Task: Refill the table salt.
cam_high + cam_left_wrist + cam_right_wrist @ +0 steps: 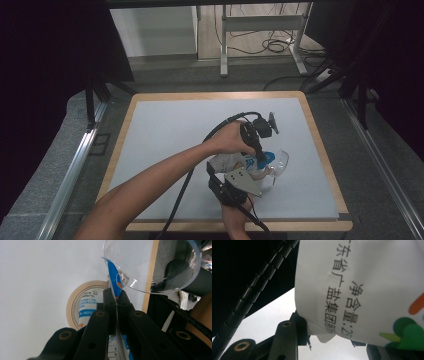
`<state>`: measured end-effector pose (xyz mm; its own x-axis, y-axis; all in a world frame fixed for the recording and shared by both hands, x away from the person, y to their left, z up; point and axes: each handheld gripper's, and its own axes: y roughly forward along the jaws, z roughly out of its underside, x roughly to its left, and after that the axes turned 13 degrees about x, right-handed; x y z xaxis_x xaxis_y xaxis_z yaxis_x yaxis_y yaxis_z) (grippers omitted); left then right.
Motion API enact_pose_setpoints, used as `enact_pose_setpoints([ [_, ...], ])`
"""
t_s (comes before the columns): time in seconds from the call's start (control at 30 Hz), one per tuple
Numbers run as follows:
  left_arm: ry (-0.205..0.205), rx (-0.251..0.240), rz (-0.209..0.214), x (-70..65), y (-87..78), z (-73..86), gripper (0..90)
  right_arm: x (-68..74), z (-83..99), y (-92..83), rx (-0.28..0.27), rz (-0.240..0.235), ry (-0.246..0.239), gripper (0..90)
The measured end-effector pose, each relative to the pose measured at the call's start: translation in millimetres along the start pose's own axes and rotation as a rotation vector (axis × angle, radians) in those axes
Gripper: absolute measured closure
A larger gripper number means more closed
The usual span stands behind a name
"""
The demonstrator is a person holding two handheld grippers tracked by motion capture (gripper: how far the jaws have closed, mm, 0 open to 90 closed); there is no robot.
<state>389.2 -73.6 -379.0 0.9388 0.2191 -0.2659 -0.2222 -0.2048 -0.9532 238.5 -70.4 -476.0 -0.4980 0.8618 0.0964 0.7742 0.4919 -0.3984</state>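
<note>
Your left gripper (pixel 116 298) is clenched on the blue top edge of the white pouch (pixel 231 162), tipped at the rim of the clear bowl (pixel 160 277). Your right gripper (pixel 332 340) grasps the pouch's lower corner, near the table's (pixel 165 125) front edge, right of centre

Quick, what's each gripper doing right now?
Left gripper: shut on the top edge of the white and blue bag, beside the clear bowl.
Right gripper: shut on the bag's lower part.
</note>
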Motion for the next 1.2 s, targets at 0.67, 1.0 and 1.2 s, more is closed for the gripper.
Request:
enact_pose_setpoints([
  [0.67, 0.004, 0.002, 0.001, -2.1, -0.1, -1.7, 89.5, 0.0, 1.0, -1.7, -0.011, 0.001, 0.018, 59.0],
  [1.0, 0.003, 0.003, 0.004, -0.6, 1.8, -1.2, 89.5, 0.5, 1.2, -1.2, -0.004, 0.001, 0.022, 59.0],
  [1.2, 0.002, -0.009, 0.012, -0.5, -0.2, 0.1, 89.4, 0.8, 3.3, -0.9, -0.009, 0.007, 0.005, 58.9],
])
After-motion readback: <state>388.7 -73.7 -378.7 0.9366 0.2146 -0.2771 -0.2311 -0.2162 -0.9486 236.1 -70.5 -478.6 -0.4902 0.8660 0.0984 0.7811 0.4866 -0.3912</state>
